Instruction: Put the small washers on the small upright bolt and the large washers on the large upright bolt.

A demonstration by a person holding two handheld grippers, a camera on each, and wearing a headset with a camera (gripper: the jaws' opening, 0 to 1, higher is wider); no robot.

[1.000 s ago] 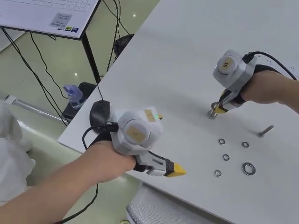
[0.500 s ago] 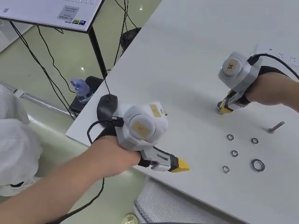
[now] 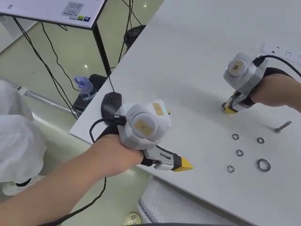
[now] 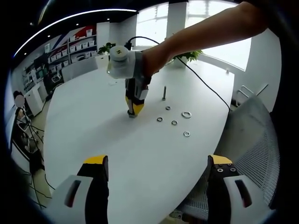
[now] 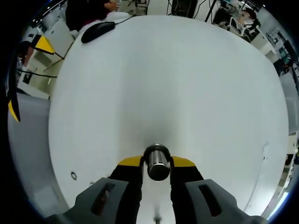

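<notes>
My right gripper (image 3: 230,108) is shut on the large bolt (image 5: 158,163), whose lower end rests on the white table (image 3: 188,61). The right gripper view looks along that bolt, end on, between the closed jaws. A thin small bolt (image 3: 283,126) stands to the right; in the left gripper view this small bolt (image 4: 164,92) looks upright. Several small washers (image 3: 240,153) and one large washer (image 3: 263,165) lie flat between the grippers. My left gripper (image 3: 183,164) hovers by the table's near edge; its jaws (image 4: 158,170) are open and hold nothing.
A black mouse (image 3: 111,101) lies at the table's left corner, with its cable running off the edge. A grey mesh chair (image 3: 178,207) stands below the near edge. A laptop (image 3: 51,9) sits on a stand at the far left.
The head camera has shifted, so the whole picture slid. Relative to the washers, both grippers and the held bolt have barely moved.
</notes>
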